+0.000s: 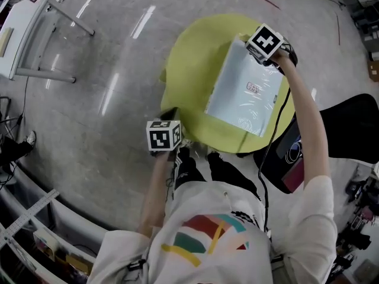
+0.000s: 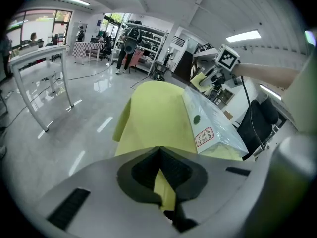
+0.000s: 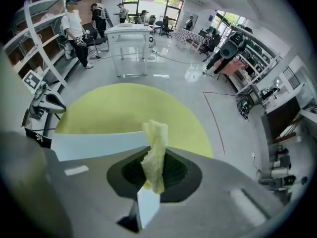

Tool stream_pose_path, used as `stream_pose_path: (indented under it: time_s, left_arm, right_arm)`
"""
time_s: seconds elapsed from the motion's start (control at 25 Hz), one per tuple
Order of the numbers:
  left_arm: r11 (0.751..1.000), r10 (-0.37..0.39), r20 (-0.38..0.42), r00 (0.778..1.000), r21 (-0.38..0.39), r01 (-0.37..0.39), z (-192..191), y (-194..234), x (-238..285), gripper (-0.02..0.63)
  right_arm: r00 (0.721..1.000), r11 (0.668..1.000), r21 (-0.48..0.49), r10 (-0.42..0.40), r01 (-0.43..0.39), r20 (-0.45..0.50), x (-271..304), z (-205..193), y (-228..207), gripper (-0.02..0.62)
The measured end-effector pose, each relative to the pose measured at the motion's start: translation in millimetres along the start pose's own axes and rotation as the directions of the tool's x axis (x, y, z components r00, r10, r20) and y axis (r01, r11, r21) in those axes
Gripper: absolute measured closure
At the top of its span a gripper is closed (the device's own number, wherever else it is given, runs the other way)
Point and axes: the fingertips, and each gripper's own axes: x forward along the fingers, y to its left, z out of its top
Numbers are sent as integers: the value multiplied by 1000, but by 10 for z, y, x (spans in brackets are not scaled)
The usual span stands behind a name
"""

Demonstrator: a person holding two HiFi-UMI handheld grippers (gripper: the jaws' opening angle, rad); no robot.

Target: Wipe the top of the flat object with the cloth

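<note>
A flat pale-blue object (image 1: 246,93) wrapped in clear plastic lies on the right half of a round table under a yellow-green cover (image 1: 189,70). My right gripper (image 1: 253,51) is at the object's far corner, shut on a bunched pale-yellow cloth (image 3: 156,148). A pale corner of the flat object (image 3: 94,144) shows under the cloth, between the jaws. My left gripper (image 1: 172,116) is at the table's near left edge. Its jaws are shut on the edge of the yellow-green cover (image 2: 153,113), beside the flat object (image 2: 213,123).
A white desk (image 1: 23,28) stands on the grey floor at the upper left. A black chair (image 1: 349,135) sits close to the table's right side, with a cable running past it. Shelves and several people stand far back in both gripper views.
</note>
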Motion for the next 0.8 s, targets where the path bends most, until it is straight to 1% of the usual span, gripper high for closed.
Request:
stream_pose_path:
  time_s: [0.12,0.28,0.4,0.52,0.6,0.8]
  left_arm:
    - [1000,22,4,1000,9,-22,-20,46,-60,592]
    - [999,27,16,1000,-31,-26,-55,104,-128,592]
    - [999,27,18,999,-43,-26,-75,132,-136,592]
    - [999,30,14,999,-37,-29,-80,155,-117,592]
    - [999,33,7,999,-26,-33,-84,162,-102,592]
    - [1000,22,11,1000,-14,-22,-21,111,-79,592]
  right_arm:
    - [999,1000,29,14,-13,-49,191,-14,-120,569]
    - [996,1000,22,23,-21,-86,298,2,-154,569]
    - [993,999,12,31,-29,-110,345,4,-142,569]
    - [993,998,30,50,-47,-109,363,-2,-112,569]
    - [992,996,52,81,-77,-99,351,-14,-43,569]
    - [985,987,60,151,-146,-87,293,-60,258,569]
